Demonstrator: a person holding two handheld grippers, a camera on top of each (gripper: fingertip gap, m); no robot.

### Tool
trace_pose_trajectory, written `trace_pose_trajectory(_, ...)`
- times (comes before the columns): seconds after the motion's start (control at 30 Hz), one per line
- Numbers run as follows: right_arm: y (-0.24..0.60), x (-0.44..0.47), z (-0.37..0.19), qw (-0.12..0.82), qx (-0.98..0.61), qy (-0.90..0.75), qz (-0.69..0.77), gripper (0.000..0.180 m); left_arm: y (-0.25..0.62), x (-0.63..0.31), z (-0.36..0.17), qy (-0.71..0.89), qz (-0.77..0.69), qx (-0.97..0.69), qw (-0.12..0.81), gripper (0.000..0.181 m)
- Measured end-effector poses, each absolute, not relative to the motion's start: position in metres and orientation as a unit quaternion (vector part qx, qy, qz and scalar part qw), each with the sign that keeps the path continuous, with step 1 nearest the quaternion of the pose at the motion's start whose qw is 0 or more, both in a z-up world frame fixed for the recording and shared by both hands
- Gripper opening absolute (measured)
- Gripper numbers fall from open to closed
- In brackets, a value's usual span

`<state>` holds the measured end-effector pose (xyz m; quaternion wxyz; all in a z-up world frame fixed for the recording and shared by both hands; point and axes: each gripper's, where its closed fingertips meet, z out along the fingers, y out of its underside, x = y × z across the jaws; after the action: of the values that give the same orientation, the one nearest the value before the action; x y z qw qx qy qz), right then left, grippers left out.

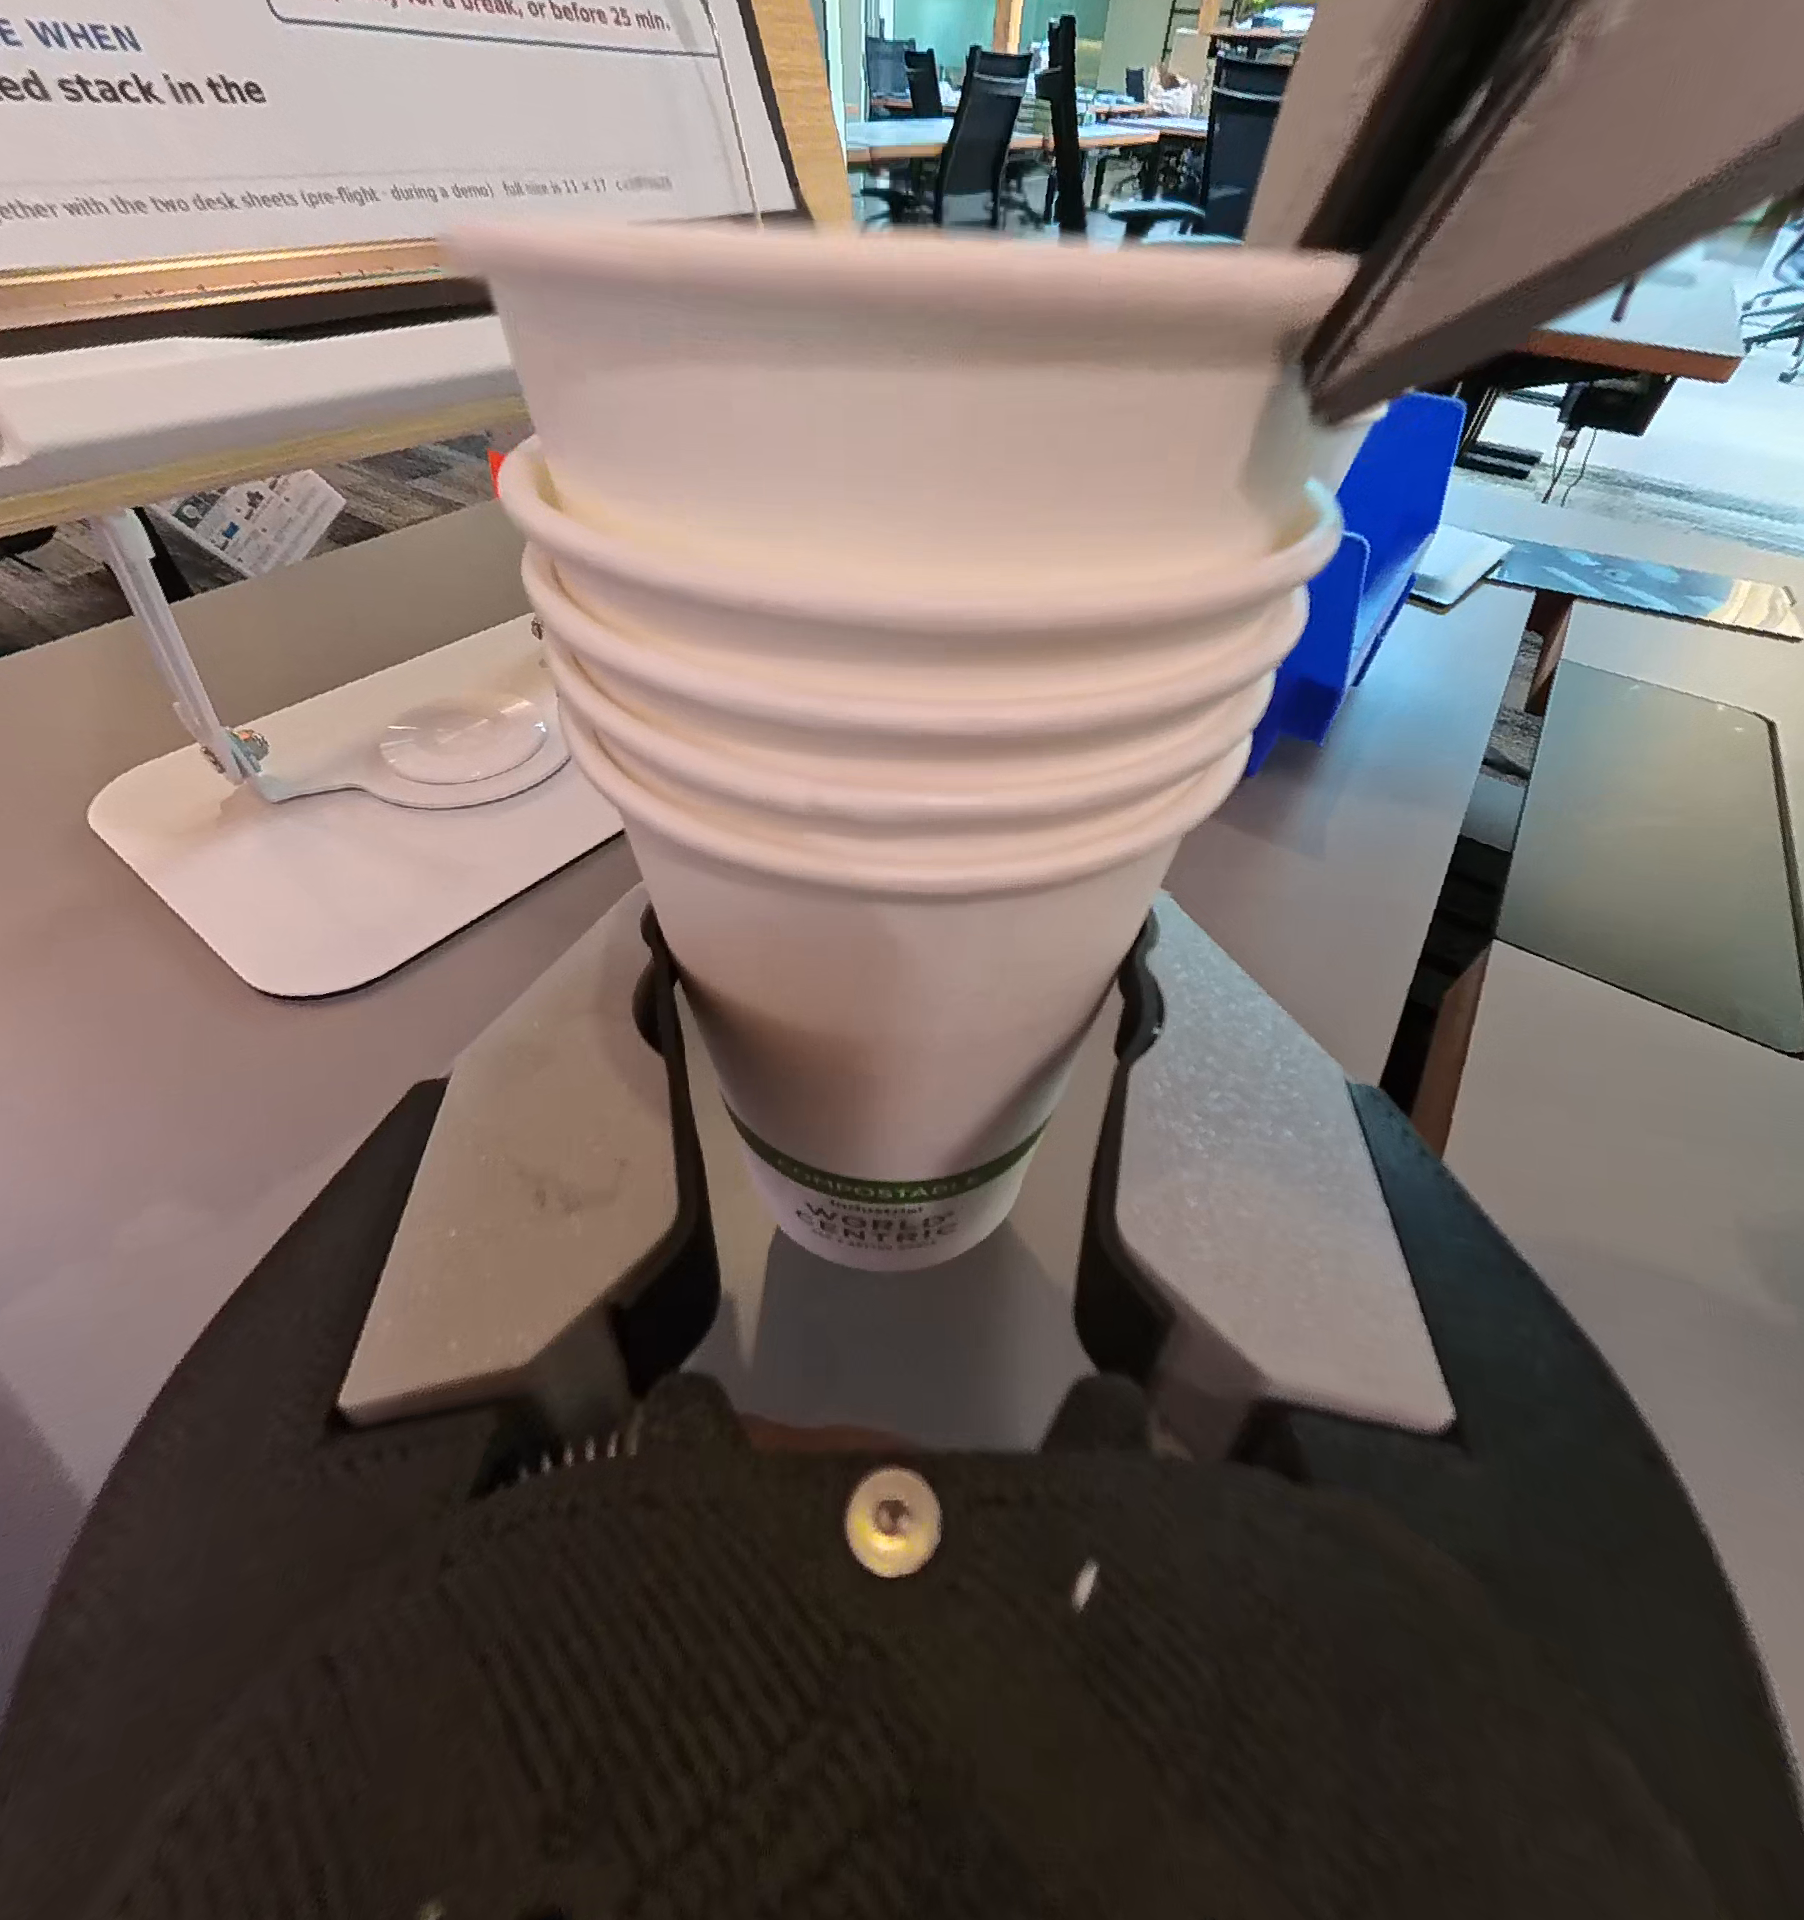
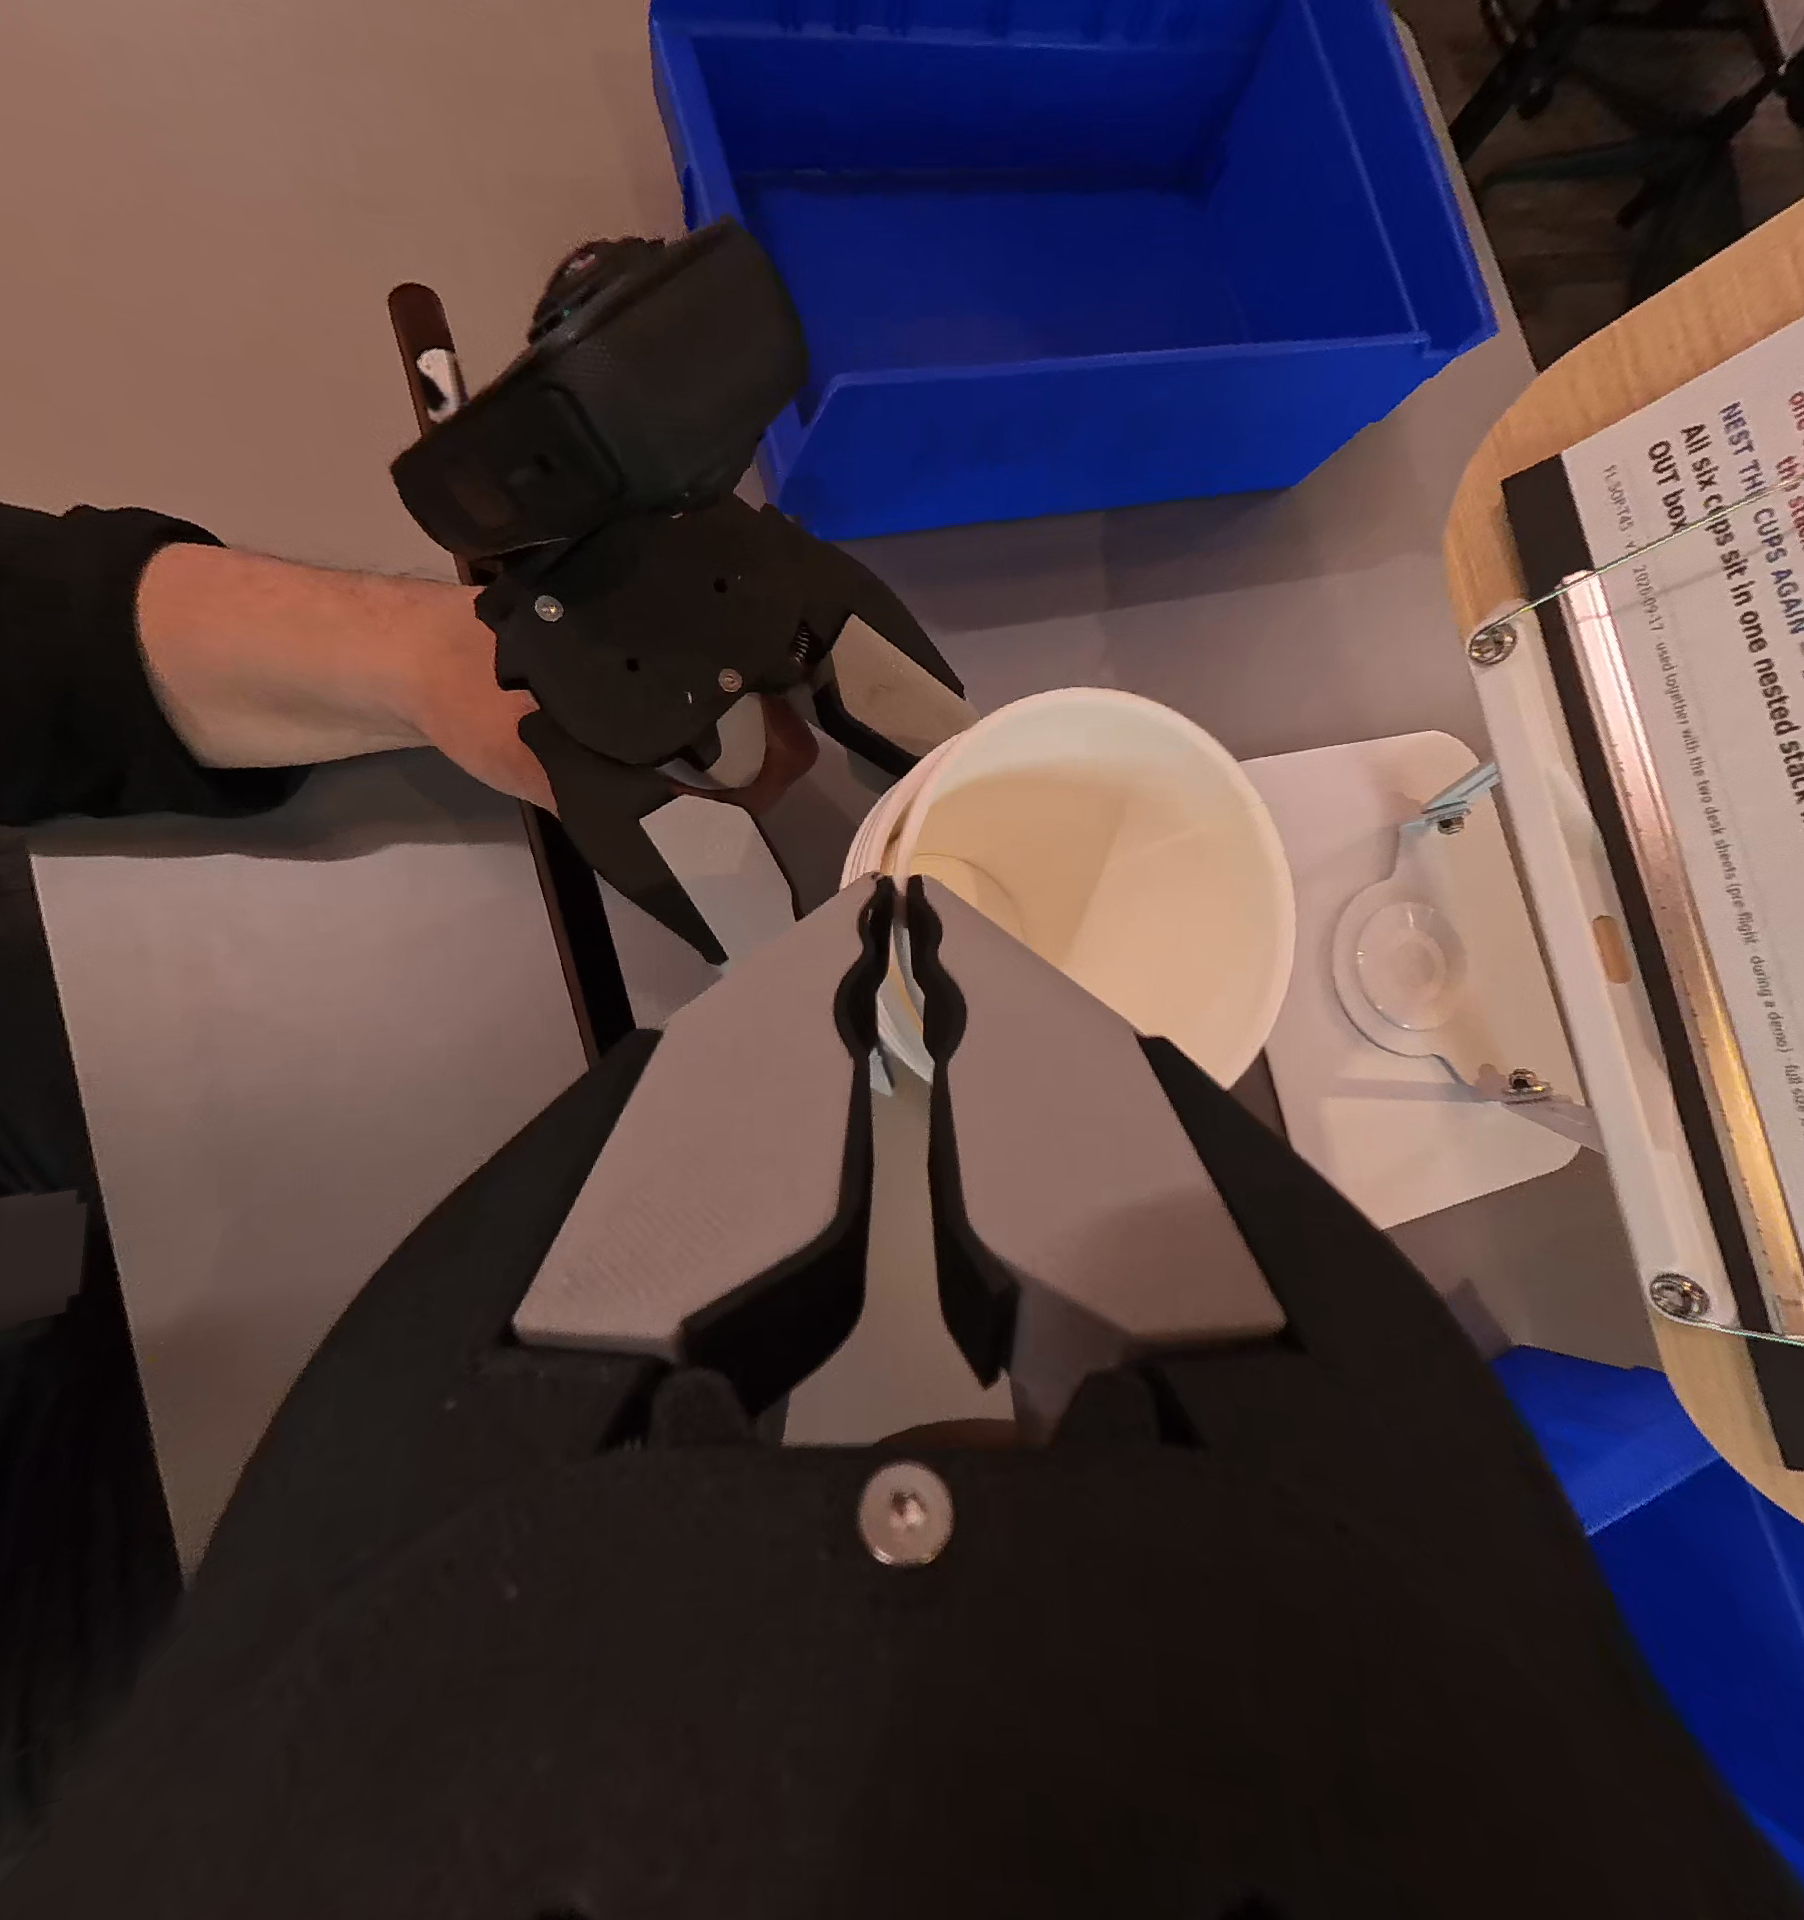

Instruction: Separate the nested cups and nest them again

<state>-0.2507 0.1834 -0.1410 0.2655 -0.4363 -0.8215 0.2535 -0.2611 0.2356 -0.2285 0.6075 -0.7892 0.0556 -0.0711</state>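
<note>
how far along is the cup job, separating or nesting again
Hard to tell which phase. Done: nothing stands apart; no loose cups show on the table or in the blue bin. In hand: the left gripper clamps the nested stack low, and the right gripper pinches the top cup by its rim, raised above the others. Left: seating or lifting that cup.

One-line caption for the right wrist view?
Right tool pinches the top cup's rim while the left tool steadies the nested stack.

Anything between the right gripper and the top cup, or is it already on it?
Nothing visible. The right gripper is shut on the top cup at its rim, and the left gripper clamps the bottom cup of the stack.
</note>
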Motion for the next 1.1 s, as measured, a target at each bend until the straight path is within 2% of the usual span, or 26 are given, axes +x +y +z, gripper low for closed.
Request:
trace_pose_trajectory(0.53,0.211,-0.223,-0.057,0.372,-0.435,-0.774,0.271,0.000,0.236,-0.263,-0.230,0.051,-0.068,-0.790,0.608,0.086)
trace_pose_trajectory(1.1,0.214,-0.227,-0.067,0.380,-0.429,-0.782,0.246,0.000,0.239,-0.257,-0.236,0.061,-0.067,-0.797,0.598,0.086)
